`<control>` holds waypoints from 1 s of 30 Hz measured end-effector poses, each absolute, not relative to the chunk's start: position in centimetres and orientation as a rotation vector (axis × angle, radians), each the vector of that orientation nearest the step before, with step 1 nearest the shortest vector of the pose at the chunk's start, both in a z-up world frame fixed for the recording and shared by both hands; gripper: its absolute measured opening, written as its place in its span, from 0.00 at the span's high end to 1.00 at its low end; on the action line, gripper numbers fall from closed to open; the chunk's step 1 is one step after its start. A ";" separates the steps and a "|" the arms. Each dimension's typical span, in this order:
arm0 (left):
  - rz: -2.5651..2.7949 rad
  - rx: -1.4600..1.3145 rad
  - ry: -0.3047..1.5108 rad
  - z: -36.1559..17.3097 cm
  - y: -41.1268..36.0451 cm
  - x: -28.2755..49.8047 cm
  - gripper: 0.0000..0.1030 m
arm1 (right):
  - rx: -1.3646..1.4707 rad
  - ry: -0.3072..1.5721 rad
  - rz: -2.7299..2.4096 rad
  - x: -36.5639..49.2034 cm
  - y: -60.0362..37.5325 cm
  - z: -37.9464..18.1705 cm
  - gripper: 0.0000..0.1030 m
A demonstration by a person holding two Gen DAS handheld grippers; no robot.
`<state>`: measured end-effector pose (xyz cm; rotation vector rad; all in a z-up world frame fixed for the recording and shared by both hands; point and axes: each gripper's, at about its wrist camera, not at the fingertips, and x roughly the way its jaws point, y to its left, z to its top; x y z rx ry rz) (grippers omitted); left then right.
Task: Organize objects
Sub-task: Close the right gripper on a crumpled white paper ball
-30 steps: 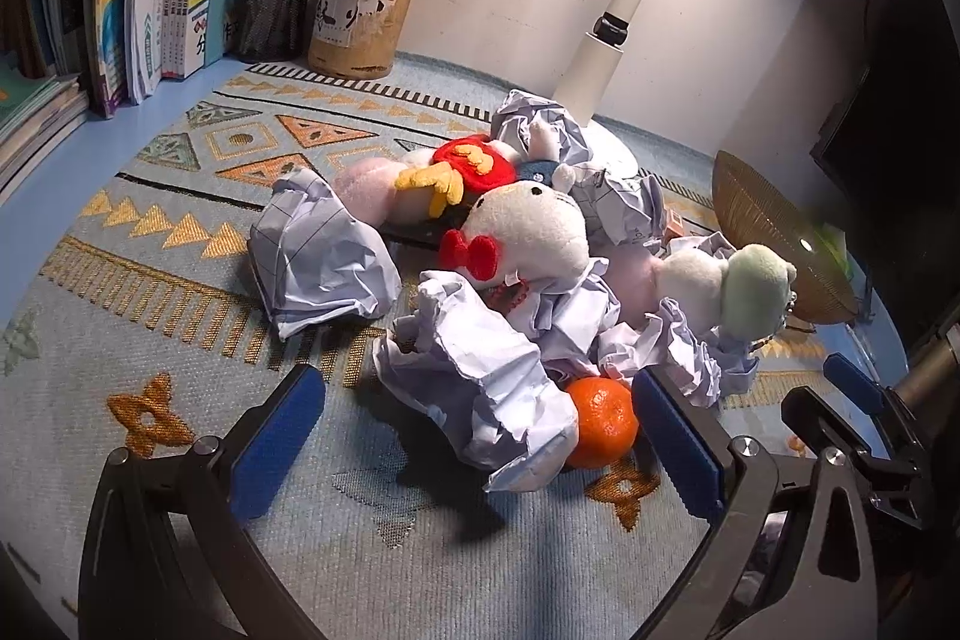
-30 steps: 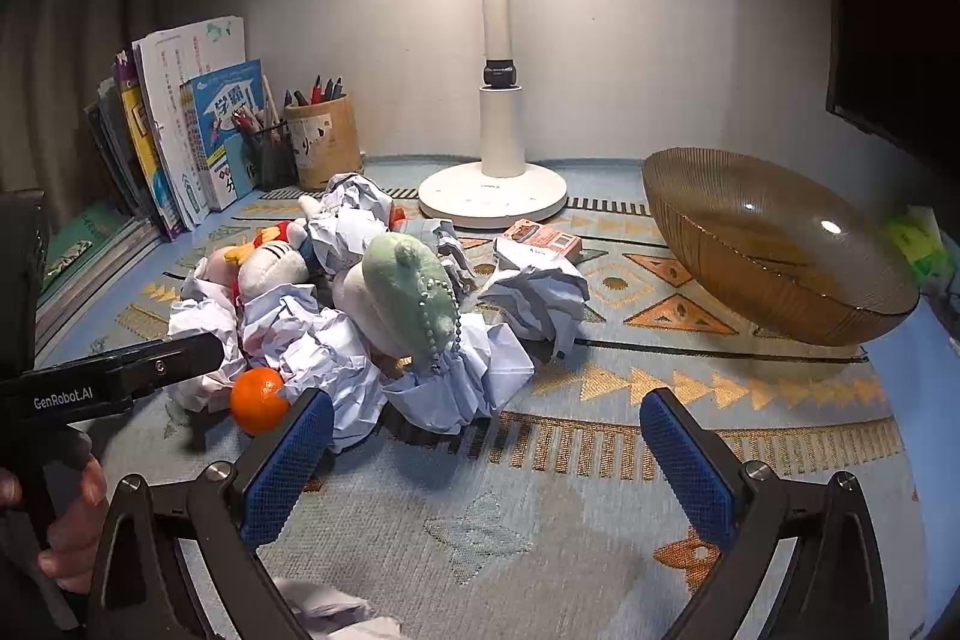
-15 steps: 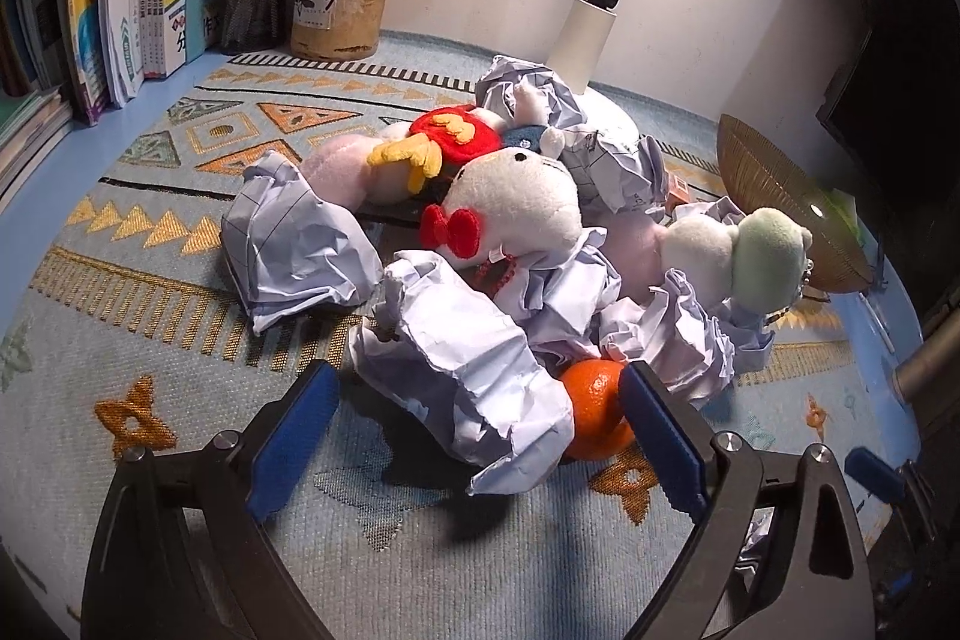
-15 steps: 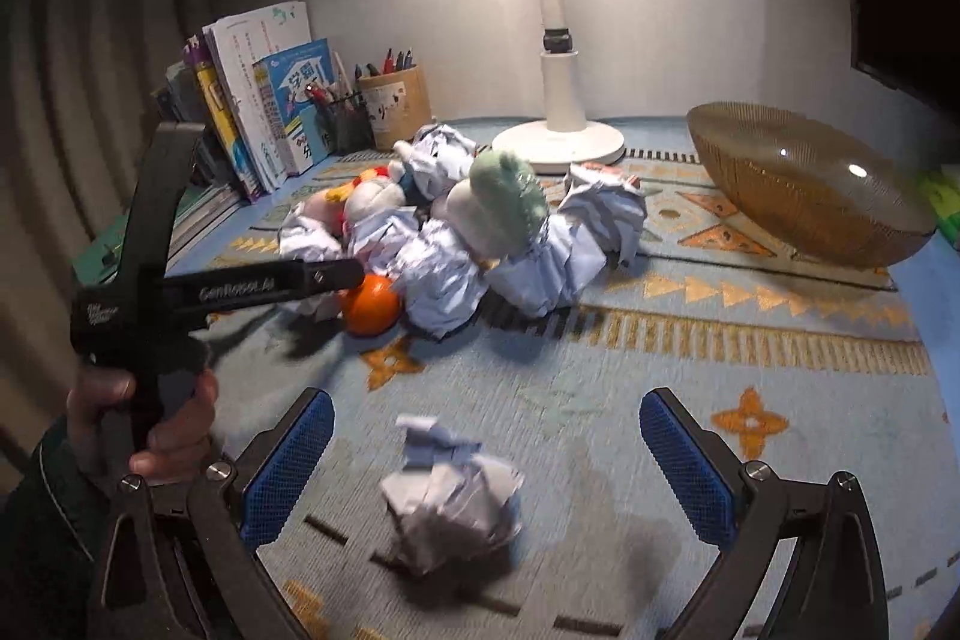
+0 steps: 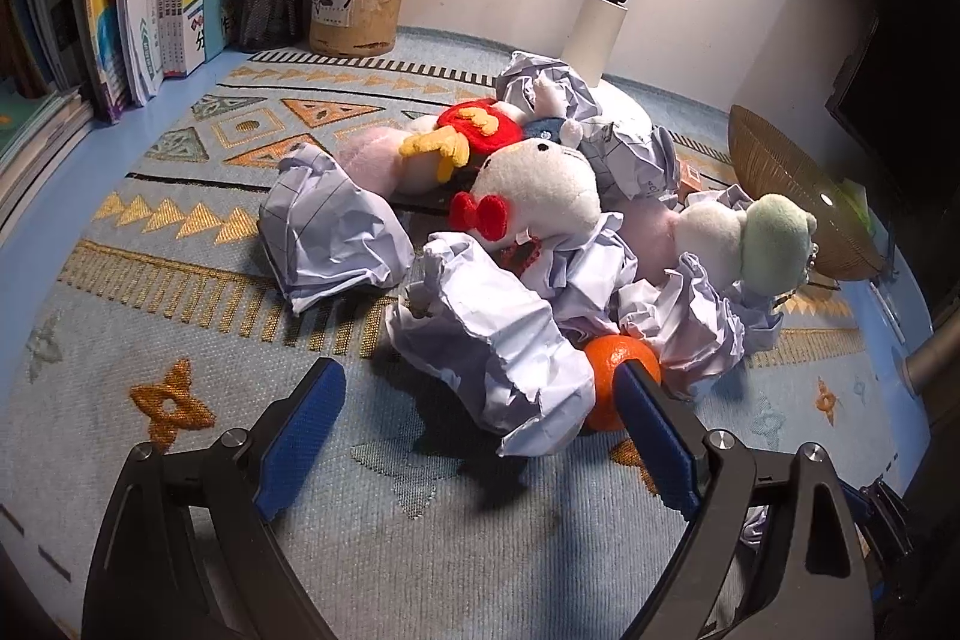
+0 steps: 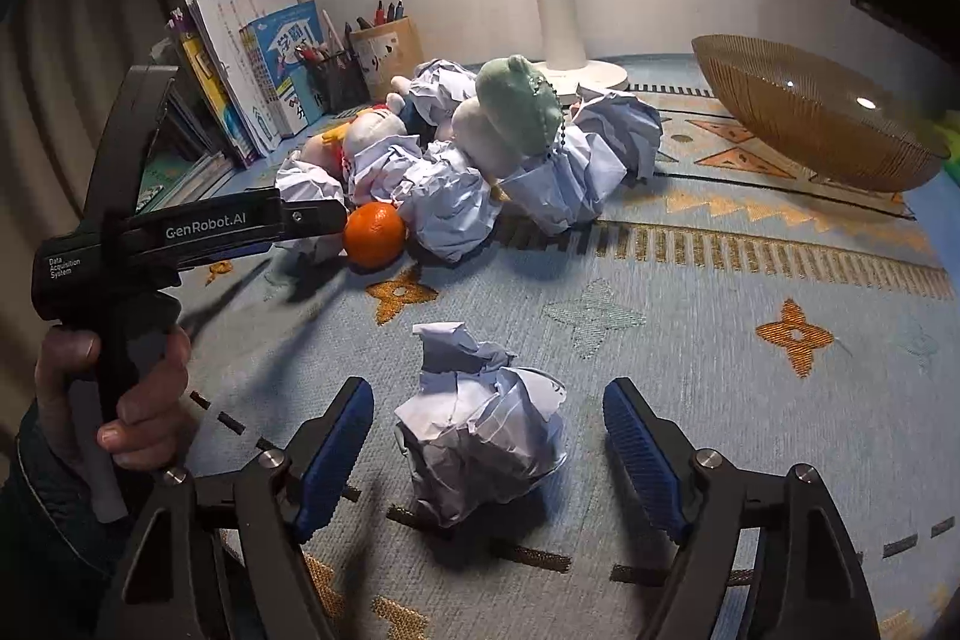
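Left wrist view: the left gripper was released, its jaws closing slightly, nothing pressed between them; a paper ball and an orange lay just ahead on the rug, at the edge of a pile with a white plush toy.
Right wrist view: the right gripper was released, jaws closing around a lone crumpled paper, pads not touching it; a brown bowl stood well apart.

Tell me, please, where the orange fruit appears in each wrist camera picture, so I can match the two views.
Left wrist view: the orange fruit lies low and right of centre, partly behind a blue finger pad, against crumpled paper.
Right wrist view: the orange fruit lies left of centre, just off the left gripper's tip.
Shared landmark: the white lamp post behind the pile.
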<state>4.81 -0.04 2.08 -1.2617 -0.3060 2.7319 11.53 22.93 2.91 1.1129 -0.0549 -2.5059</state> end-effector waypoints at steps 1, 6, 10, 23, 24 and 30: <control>2.736 -1.255 -0.300 2.2 0.1 4.8 0.13 | 1.110 -0.058 -2.504 11.5 22.9 2.9 0.24; 2.743 -1.237 -0.247 2.1 0.9 4.7 0.19 | 1.096 -0.041 -2.516 11.8 22.6 3.2 0.24; 2.764 -1.220 -0.215 2.2 1.3 4.9 0.19 | 1.095 -0.053 -2.530 11.7 22.9 3.2 0.24; 2.786 -1.206 -0.199 2.1 1.5 5.0 0.19 | 1.099 -0.047 -2.527 11.7 22.5 3.0 0.25; 2.784 -1.207 -0.205 2.1 1.5 5.0 0.19 | 1.100 -0.042 -2.529 11.7 22.4 3.0 0.27; 2.762 -1.199 -0.246 2.0 1.2 5.1 0.33 | 1.107 -0.038 -2.522 11.6 22.2 2.7 0.43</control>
